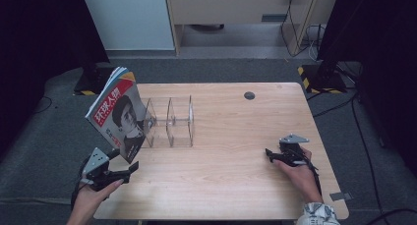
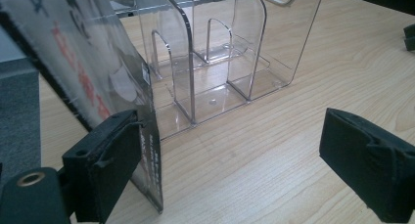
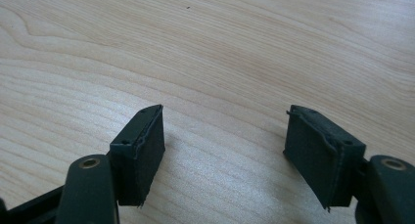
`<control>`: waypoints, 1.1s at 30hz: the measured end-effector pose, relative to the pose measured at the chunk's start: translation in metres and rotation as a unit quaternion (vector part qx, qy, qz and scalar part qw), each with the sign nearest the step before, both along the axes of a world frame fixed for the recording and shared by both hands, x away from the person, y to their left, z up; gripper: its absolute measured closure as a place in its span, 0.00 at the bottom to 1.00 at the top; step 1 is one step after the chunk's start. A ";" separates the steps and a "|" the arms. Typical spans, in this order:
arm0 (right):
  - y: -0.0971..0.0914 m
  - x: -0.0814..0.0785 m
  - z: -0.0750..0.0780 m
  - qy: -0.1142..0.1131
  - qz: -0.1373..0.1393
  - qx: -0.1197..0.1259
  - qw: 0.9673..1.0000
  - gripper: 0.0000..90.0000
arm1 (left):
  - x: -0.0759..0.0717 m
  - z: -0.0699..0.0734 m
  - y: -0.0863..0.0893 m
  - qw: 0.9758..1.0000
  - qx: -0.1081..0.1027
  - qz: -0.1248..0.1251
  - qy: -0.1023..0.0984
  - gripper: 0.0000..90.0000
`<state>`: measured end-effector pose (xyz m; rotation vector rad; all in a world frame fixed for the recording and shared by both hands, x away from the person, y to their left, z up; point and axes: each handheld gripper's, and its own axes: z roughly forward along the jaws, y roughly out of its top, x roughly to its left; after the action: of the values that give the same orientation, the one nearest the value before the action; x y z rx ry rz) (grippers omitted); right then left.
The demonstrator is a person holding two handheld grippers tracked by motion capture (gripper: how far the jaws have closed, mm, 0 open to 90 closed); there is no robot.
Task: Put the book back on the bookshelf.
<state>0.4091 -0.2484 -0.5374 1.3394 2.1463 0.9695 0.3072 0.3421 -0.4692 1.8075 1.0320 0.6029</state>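
We have the magazine (image 1: pixel 119 114) leaning against the clear rack's (image 1: pixel 169 121) left end — not yet slotted in — while our left gripper (image 2: pixel 235 155) sits spread beside it and our right gripper (image 3: pixel 225 150) rests spread on the desk (image 1: pixel 236 151).

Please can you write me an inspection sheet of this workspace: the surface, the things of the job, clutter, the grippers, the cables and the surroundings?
Surface: wooden table, with a dark round hole near the far edge.
Job's things: magazine standing tilted against the left end of the clear acrylic rack; rack slots hold nothing.
Clutter: nothing seen.
Grippers: left gripper open, one pad beside the magazine's lower corner; whether it touches, cannot tell. Right gripper open over bare wood, holding nothing.
Cables: several on the floor at the right; more near the far wall.
Surroundings: grey carpet, dark curtains, pale cabinet behind, striped tape on stand bases.
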 end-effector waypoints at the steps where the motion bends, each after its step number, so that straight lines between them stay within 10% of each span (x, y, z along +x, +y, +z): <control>1: 0.000 0.000 0.000 0.000 0.000 0.000 1.000 0.34 | 0.002 0.000 -0.001 1.000 -0.001 -0.006 0.002 0.09; 33: 0.001 0.000 0.000 0.003 0.002 0.000 1.000 0.33 | 0.050 0.002 -0.068 0.996 0.004 -0.080 0.028 0.07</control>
<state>0.4089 -0.2478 -0.5372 1.3400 2.1539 0.9677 0.3571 0.2740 -0.4671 1.9012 0.9128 0.4618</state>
